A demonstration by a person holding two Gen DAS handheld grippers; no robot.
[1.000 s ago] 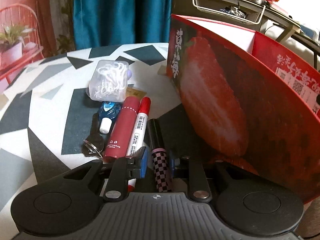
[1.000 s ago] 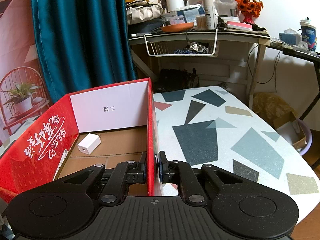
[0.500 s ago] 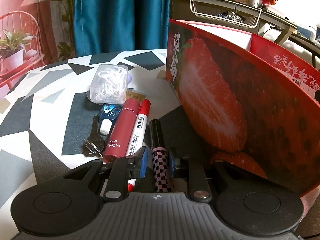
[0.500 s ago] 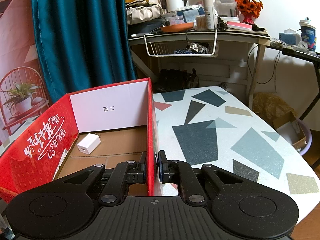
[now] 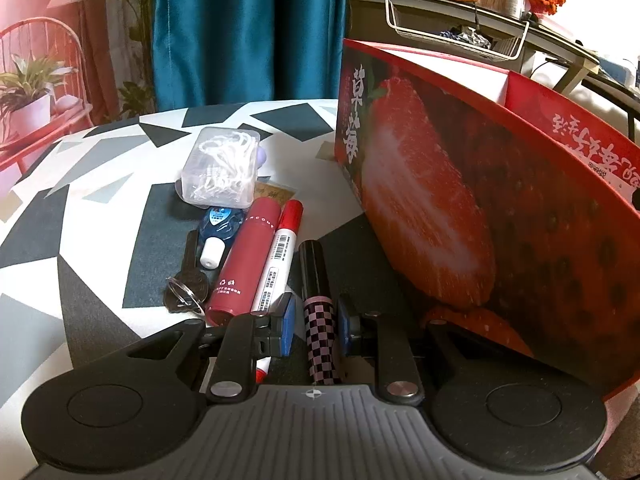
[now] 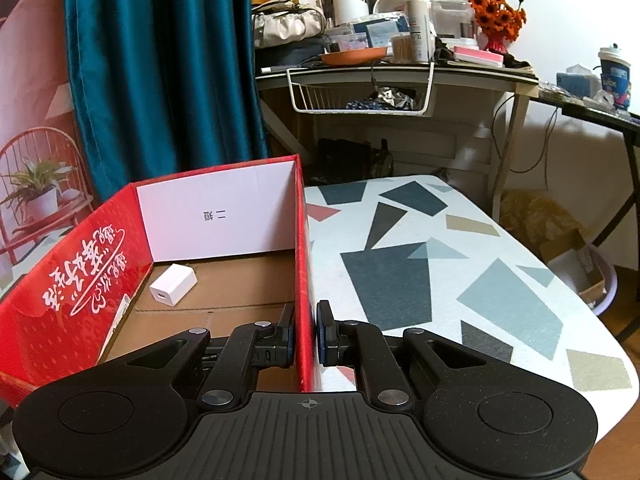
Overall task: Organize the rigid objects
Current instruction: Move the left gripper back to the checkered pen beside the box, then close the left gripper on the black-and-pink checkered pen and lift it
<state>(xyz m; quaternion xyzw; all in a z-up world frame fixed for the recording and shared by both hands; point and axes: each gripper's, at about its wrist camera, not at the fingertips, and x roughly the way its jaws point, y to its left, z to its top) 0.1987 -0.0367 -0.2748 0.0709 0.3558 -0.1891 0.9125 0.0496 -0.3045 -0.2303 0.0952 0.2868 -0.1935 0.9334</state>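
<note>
red cardboard of the strawberry box [image 6: 302,240] sat pinched in the right tongs [image 6: 306,332], whose jaws were shut on its right-hand wall and steadied it on the desk [image 6: 400,280]. the left tongs [image 5: 316,316] were closed on the checkered pen [image 5: 314,272], which pointed forward from them, just right of the red marker [image 5: 280,256] and the red tube [image 5: 244,264], with the box's outer face close on their right. compared with a second before, little had changed: both grips were the same, neither tongs had visibly moved, and the pen was not yet clear of the row. it read as a pause after the grasp; the pen probably still had to go over the wall to join the white charger [image 6: 173,283] already inside, ahead and left of the right tongs.
</note>
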